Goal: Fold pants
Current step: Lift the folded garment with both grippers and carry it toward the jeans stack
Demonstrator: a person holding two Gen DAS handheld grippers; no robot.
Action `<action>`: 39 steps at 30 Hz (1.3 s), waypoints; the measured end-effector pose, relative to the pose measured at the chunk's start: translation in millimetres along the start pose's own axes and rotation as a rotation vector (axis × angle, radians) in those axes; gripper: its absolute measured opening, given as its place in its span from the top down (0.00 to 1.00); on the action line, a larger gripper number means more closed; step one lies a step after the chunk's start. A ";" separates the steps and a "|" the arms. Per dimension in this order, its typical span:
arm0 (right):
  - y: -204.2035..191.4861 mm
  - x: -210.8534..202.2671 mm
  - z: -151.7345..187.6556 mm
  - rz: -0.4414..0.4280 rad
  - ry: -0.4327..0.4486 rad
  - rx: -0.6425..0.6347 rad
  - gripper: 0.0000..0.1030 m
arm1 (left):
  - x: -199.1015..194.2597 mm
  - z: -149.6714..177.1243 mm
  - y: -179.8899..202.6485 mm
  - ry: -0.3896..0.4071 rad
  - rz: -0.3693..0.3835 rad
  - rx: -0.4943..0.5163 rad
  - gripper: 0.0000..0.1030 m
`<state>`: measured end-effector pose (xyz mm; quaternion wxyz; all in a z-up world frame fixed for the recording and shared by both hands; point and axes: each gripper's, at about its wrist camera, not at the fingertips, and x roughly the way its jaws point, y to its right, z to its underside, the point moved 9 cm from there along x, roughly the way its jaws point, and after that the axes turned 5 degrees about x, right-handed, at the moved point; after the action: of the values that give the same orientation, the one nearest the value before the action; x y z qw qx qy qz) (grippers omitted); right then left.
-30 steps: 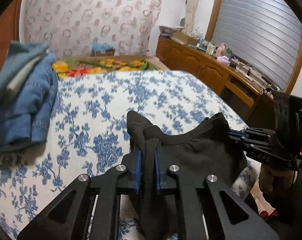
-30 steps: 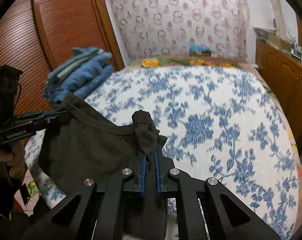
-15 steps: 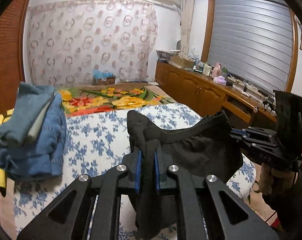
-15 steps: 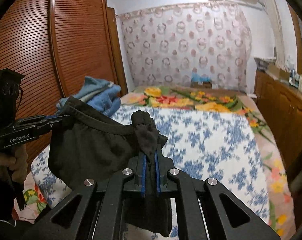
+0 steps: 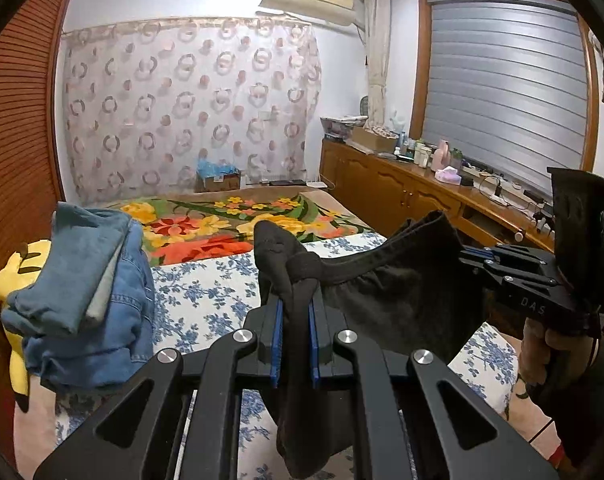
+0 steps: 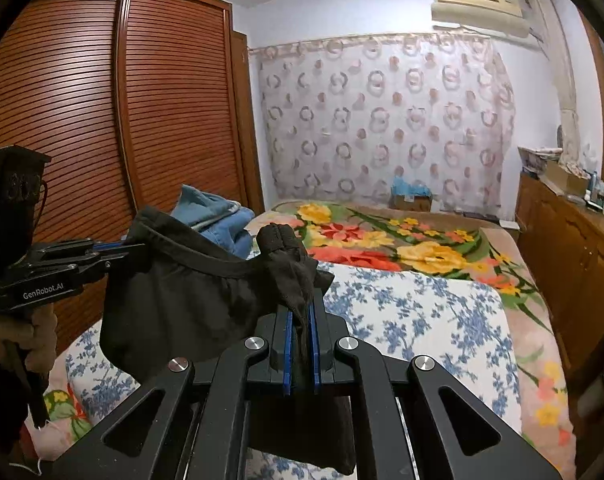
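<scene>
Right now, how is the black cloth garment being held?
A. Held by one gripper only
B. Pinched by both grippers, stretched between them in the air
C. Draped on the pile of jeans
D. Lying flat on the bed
B: the left gripper and right gripper each clamp a bunched end of the black cloth garment, which hangs between them above the bed.

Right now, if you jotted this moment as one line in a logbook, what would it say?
step: lifting pants | left gripper: shut on black pants | right gripper: shut on black pants | pants: stretched between grippers above bed
</scene>
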<state>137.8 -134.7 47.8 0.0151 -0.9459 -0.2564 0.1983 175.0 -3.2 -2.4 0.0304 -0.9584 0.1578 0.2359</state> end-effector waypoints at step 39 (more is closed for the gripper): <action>-21.5 276.0 -141.6 -0.330 -0.024 -0.236 0.93 | -17.2 -29.2 -207.5 0.059 -0.323 -0.242 0.88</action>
<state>399.7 29.9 79.7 -0.0669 -0.8838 -0.4294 0.1731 239.2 194.6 28.1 -0.0521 -0.9744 -0.0267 0.2171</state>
